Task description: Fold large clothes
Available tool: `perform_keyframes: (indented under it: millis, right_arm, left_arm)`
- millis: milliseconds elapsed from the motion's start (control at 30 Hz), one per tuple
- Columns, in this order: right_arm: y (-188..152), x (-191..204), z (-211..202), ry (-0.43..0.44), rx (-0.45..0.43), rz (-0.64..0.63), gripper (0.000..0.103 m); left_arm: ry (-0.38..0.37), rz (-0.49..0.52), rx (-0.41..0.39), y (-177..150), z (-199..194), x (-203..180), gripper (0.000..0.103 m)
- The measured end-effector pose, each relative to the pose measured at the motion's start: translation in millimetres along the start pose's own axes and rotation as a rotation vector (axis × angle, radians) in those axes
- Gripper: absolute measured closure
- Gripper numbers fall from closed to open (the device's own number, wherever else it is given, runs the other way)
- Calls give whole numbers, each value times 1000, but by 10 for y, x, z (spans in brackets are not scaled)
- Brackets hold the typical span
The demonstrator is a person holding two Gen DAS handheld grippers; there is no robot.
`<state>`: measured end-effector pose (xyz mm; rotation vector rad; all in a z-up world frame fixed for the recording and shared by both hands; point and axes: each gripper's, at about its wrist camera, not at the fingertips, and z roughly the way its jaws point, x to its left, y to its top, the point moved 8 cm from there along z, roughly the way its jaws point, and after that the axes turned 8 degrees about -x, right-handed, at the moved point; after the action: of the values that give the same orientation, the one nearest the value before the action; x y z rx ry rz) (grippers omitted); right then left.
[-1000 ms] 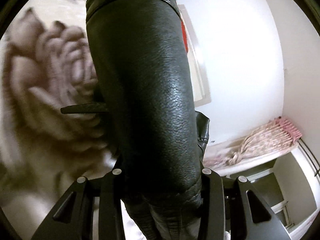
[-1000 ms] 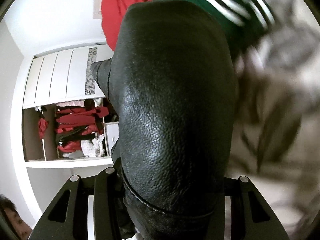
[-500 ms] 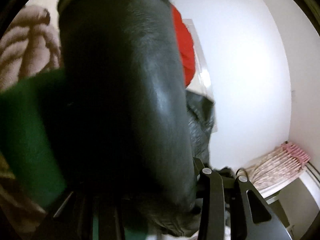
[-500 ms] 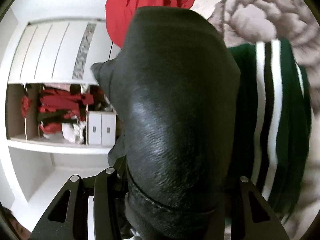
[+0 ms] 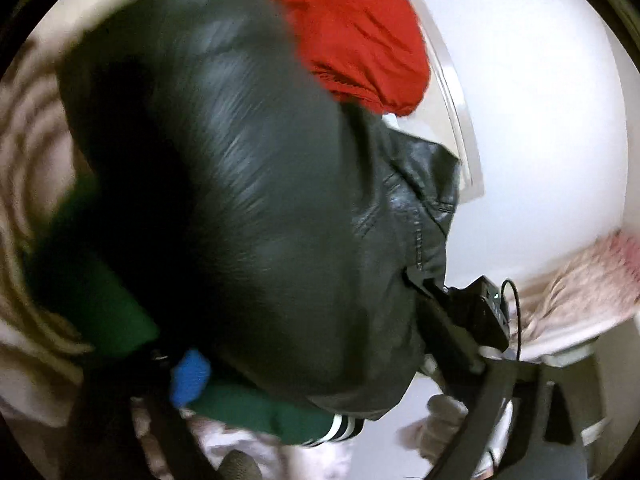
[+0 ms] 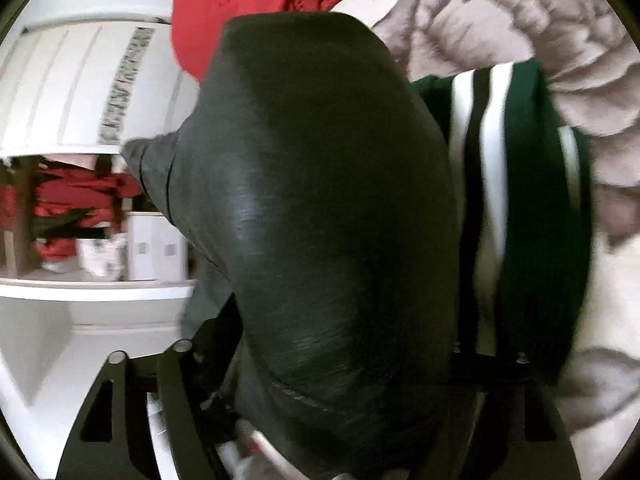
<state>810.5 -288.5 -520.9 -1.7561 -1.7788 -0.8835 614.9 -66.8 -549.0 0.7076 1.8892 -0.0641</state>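
Over the green garment (image 6: 520, 208), we open both tongs, freeing the black jacket (image 6: 328, 208); it may slump unfolded.

left gripper (image 5: 320, 420) jaws opening | right gripper (image 6: 320, 400) jaws opening | black leather jacket (image 5: 240, 200) now over green garment (image 5: 92, 300) (blurred)

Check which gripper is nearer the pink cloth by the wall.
Right, probably. The left gripper, jaws opening around the black jacket, sees the pink cloth far off to its right. The right gripper, also opening around the jacket, sits between them.
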Motion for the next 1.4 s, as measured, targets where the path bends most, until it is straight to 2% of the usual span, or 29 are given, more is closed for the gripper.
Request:
perform_keyframes:
  millis: [67,133,233,267,367,500,600,700,833,933,1133,1400]
  right_arm:
    - [-18,-31,-111,-77,-39,-14,19]
    - [-18,-56,-239,-173,-92,-32,16]
    - [-79,77,-390,-349,-170,-96,14]
    - [-122,326,-352,-409,-195,-122,14]
    - [-267,458,-599,-602,-280,-210,13]
    - [-673,468,-816,-746,-312,-262,13]
    - [-1001,753,-958,-835,-341,-289,13]
    - [-1346,948,-1113,-863,-358,-265,13]
    - [-1759,1246,-1468,-894,-407,-255,13]
    - [-2051,1652,-1803,-914,-457,-252,13]
    - [-2750,2467,-2643,-949,-580,-255,13]
    - [-3711,3523,-3584,-938,-702,-299,13]
  left_arm:
    - [25,76,-19,81,-150,-115,0]
    - [70,140,-1,140,-186,-160,0]
    - [171,248,22,269,-70,-364,0]
    - [190,280,26,211,-38,-405,0]
    - [273,389,41,207,-157,-306,0]
    - [402,589,56,240,-284,-199,0]
    - [476,700,58,237,-493,-318,0]
    - [530,785,45,279,-804,-493,0]
    - [543,860,45,294,-1262,-834,0]
    - [510,899,38,297,-1582,-1043,0]
    - [454,958,39,228,-2483,-1533,0]
    - [412,1002,-13,168,-3503,-2029,0]
